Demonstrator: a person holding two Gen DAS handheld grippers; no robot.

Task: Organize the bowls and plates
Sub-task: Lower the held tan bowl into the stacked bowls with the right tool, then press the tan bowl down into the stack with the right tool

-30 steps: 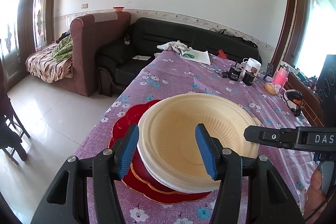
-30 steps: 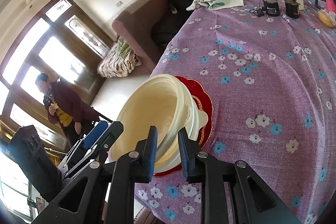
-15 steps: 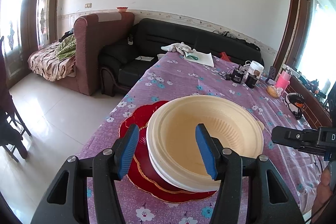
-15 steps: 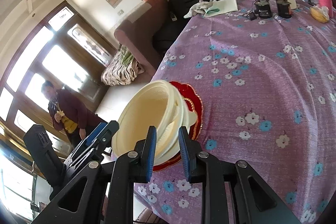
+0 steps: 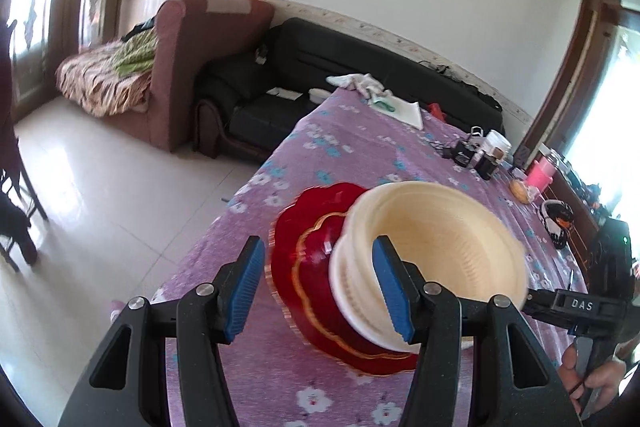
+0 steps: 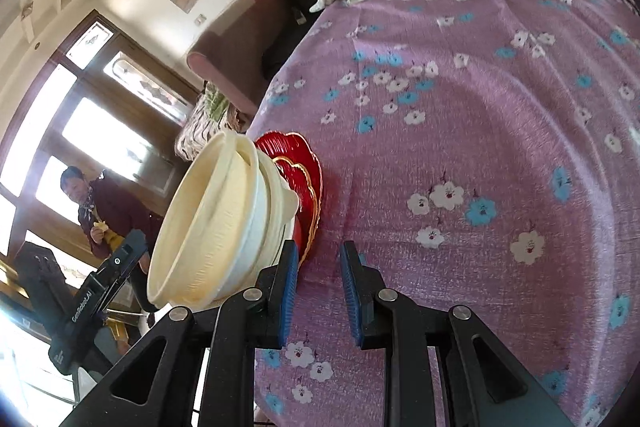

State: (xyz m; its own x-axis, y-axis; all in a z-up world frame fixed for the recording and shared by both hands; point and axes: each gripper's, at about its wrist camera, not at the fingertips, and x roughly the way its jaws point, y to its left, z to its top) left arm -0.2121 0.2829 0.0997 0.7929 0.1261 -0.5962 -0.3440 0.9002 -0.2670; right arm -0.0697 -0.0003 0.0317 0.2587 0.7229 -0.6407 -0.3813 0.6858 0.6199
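We look down a long table under a purple flowered cloth (image 5: pixel 360 147), with pale floor tiles, a maroon armchair (image 5: pixel 200 47) and a black sofa (image 5: pixel 320 59) beyond it. Through the right wrist view we see a person (image 6: pixel 108 207) standing by the tall windows. At the near left edge of the table lies a red scalloped plate (image 5: pixel 304 267) with a gold line. A stack of cream bowls (image 5: pixel 440 239) sits on it, tipped up on its side so the opening faces the left gripper (image 5: pixel 318 291). That gripper points down at a slant with its blue pads spread wide. The left pad hangs over bare cloth beside the plate. The right pad overlaps the near rim of the stack, but we cannot tell whether it touches. Nothing is pinched between the two. From the right gripper (image 6: pixel 320 291), also angled downward, we see the pads standing close together with a narrow gap. Only cloth and a sliver of the plate's edge show in that gap. The bowls lie just outside its left finger, and we cannot tell whether they touch. In the left wrist view its black body reaches the far rim of the stack, with the right hand (image 5: pixel 592 379) on the handle. A white rag (image 5: pixel 360 83), a white cup (image 5: pixel 496 143) and a pink container (image 5: pixel 540 173) sit well apart at the far end.
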